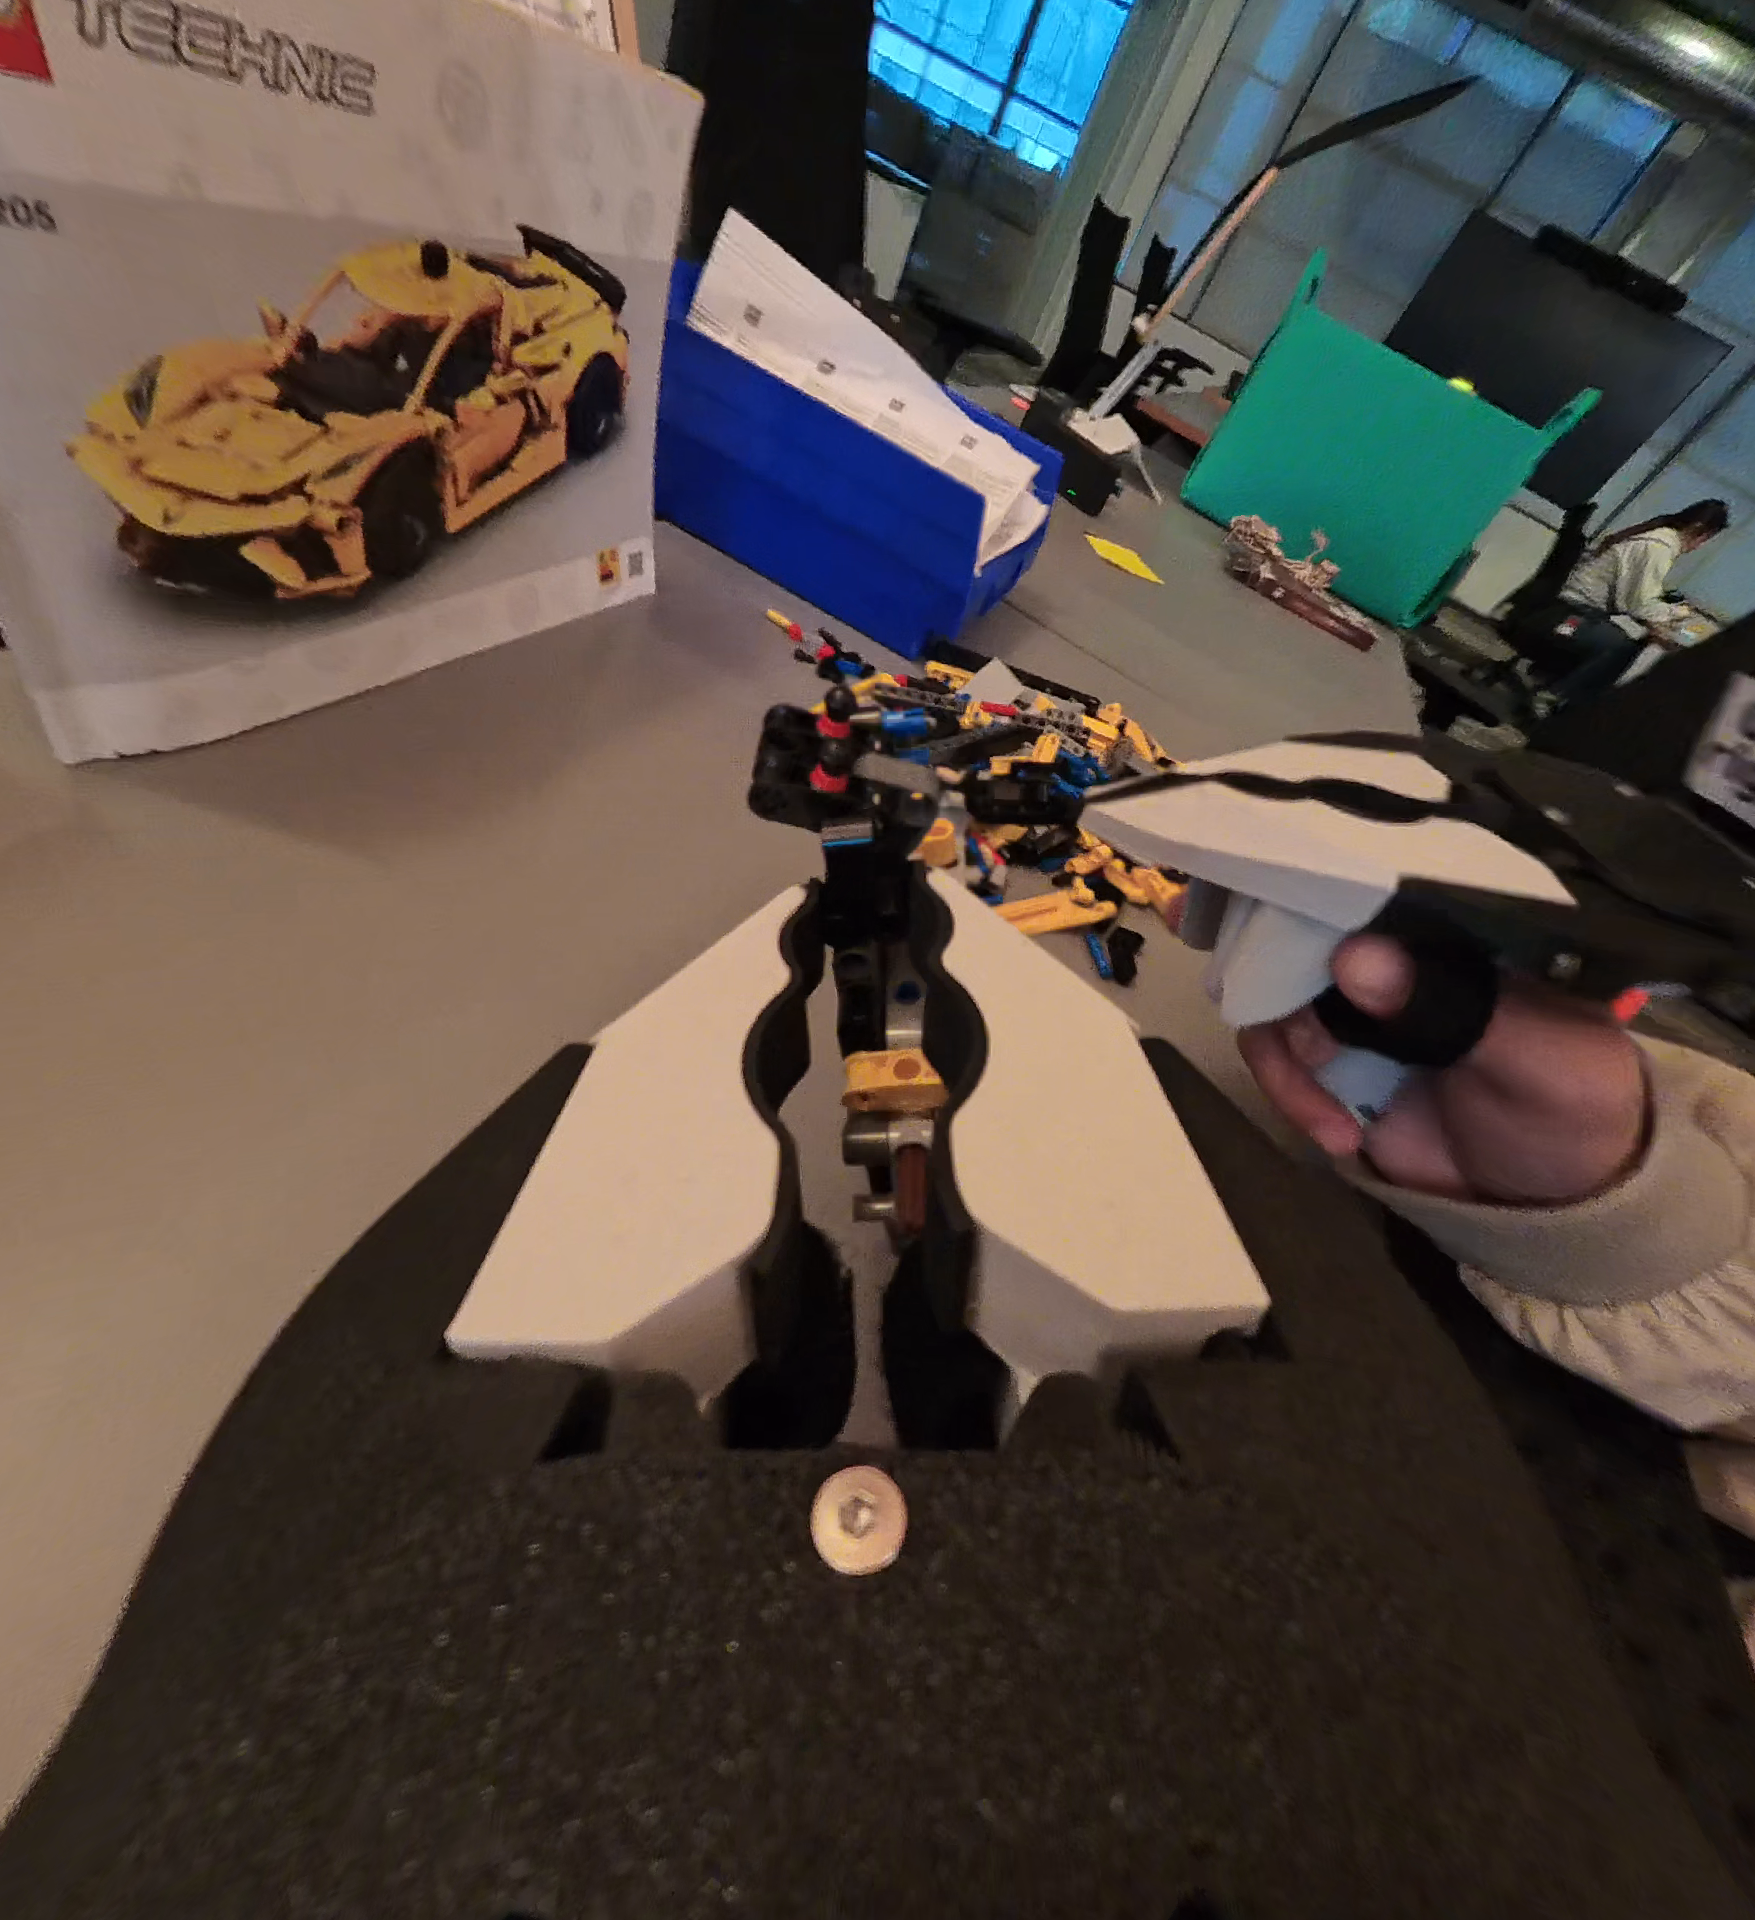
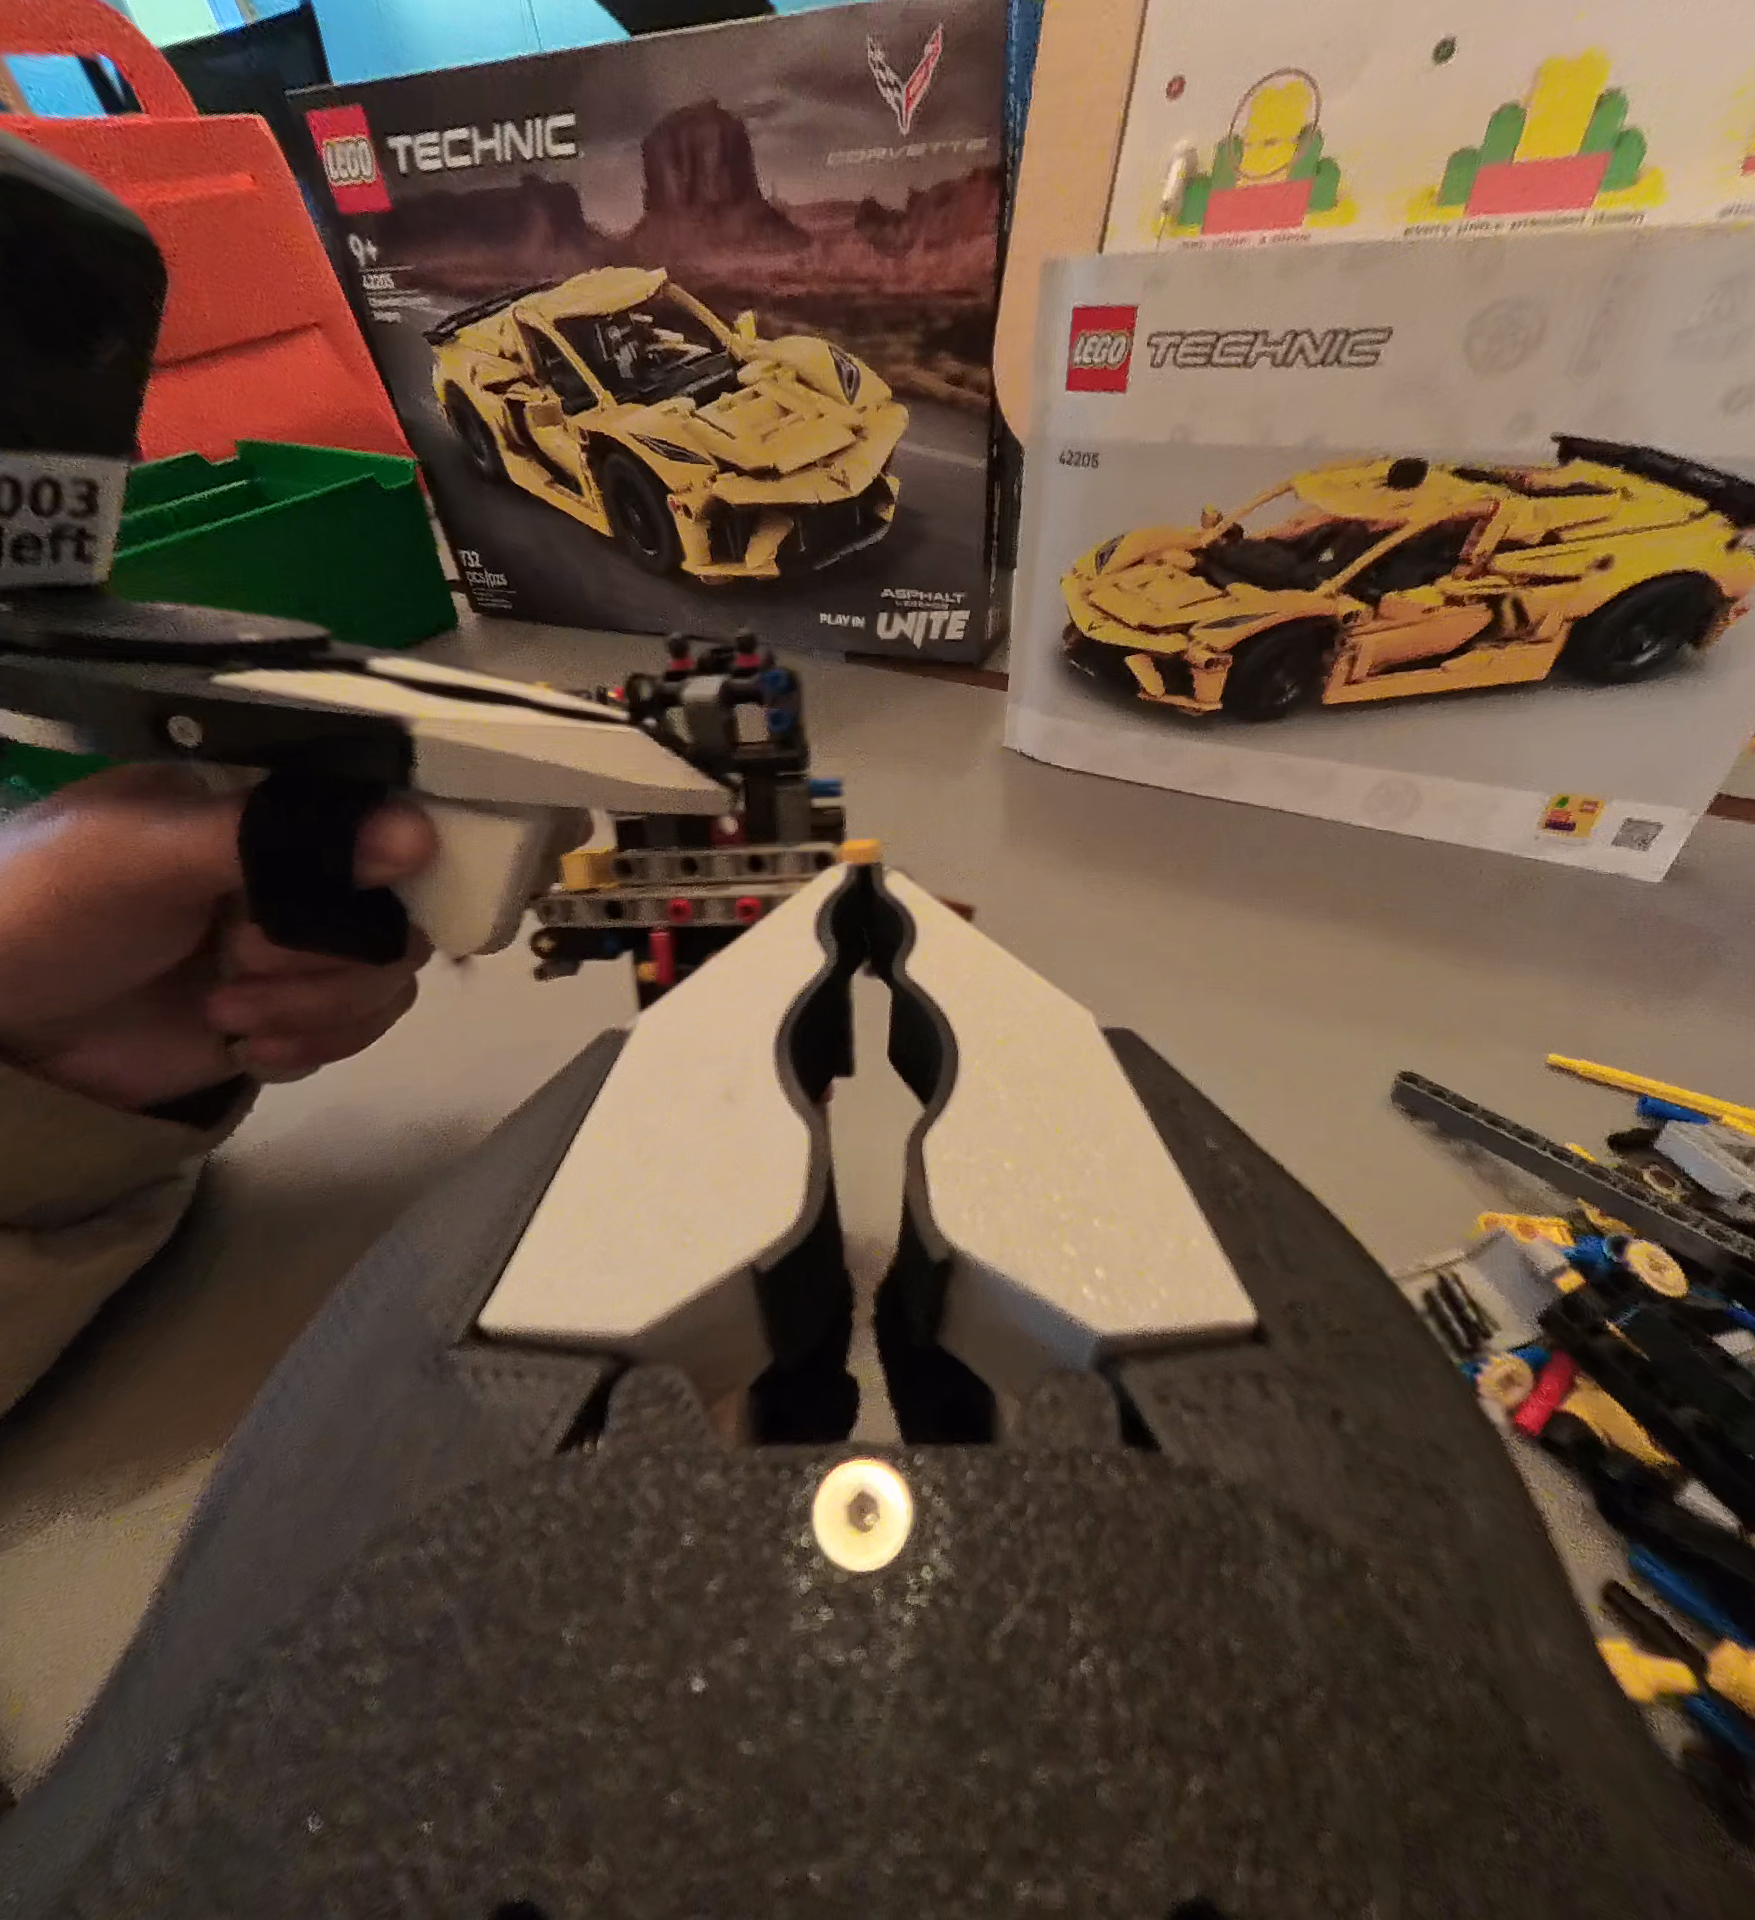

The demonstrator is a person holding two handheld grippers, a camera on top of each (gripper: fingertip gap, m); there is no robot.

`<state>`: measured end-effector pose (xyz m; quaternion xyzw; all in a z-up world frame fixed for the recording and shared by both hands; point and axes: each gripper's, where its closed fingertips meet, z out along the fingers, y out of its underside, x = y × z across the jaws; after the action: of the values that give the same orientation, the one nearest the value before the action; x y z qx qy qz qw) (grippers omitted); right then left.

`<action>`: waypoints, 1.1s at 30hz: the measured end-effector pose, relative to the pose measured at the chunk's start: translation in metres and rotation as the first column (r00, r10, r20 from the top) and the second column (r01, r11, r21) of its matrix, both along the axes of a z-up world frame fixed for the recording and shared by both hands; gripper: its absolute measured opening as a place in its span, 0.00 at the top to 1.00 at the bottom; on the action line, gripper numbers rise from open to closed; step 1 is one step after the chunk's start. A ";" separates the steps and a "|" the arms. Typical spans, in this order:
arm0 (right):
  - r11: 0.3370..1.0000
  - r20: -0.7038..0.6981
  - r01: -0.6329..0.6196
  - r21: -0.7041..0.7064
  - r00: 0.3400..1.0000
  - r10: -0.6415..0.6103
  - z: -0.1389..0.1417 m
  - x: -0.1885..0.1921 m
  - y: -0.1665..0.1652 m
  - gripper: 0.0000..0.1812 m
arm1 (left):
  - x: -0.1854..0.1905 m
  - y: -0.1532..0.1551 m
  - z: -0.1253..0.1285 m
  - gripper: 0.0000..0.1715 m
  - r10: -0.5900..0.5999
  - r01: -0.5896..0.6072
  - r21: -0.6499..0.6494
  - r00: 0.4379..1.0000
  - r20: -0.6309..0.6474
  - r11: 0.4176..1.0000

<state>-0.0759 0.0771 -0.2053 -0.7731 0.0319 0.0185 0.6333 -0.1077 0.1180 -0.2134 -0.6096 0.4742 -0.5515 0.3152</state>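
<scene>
Brick assembly (image 1: 852,769), where is it against the instruction booklet (image 1: 312,416)?

Out in front of the booklet, nearer the cameras. It is a stack of black, grey, blue and red parts, caught between the fingers of the left tool (image 1: 868,904).

So the left tool is clenched?

Yes, clamped on the black lower column of the brick assembly. A yellow piece and a grey pin show farther back between the fingers.

And the right tool (image 2: 860,883)?

Its fingers are pressed nearly together, with only a thin wavy gap. The tips meet the yellow end of a grey beam on the brick assembly (image 2: 727,717). I cannot tell whether they actually pinch it.

Do both tools show in each view?

They do. In the left wrist view the right tool (image 1: 1091,810) comes in from the side away from the booklet, gripped by a hand (image 1: 1455,1091) in a cream sleeve. In the right wrist view the left tool (image 2: 686,769) reaches across, with the booklet (image 2: 1372,540) standing behind and off to the other side.

What else stands near the booklet?

A set box (image 2: 686,364) picturing a yellow car stands just beside it, and a green bin (image 2: 281,540) lies beyond the box. A blue bin (image 1: 831,488) of papers sits next to the booklet in the left wrist view. A loose pile of parts (image 2: 1683,1351) lies on the grey counter (image 1: 281,935) in front of the booklet.
</scene>
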 end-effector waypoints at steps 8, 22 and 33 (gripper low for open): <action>0.854 0.242 0.316 -0.414 0.942 -0.231 -0.075 0.156 -0.064 1.00 | 0.003 -0.019 -0.005 0.91 -0.138 0.138 -0.075 0.990 0.002 0.988; 1.000 -0.070 -0.004 0.026 0.998 0.006 0.004 -0.009 0.000 0.92 | 0.013 -0.040 -0.008 0.91 -0.101 0.103 0.140 0.995 -0.023 0.985; 0.999 0.023 0.043 0.001 0.999 -0.043 0.007 -0.008 0.001 0.99 | 0.016 -0.044 0.000 0.89 -0.095 0.091 0.112 0.995 0.030 0.990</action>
<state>-0.0836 0.0781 -0.1988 -0.7722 0.0412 -0.0039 0.6340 -0.0918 0.0743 -0.2139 -0.5588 0.5260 -0.5493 0.3307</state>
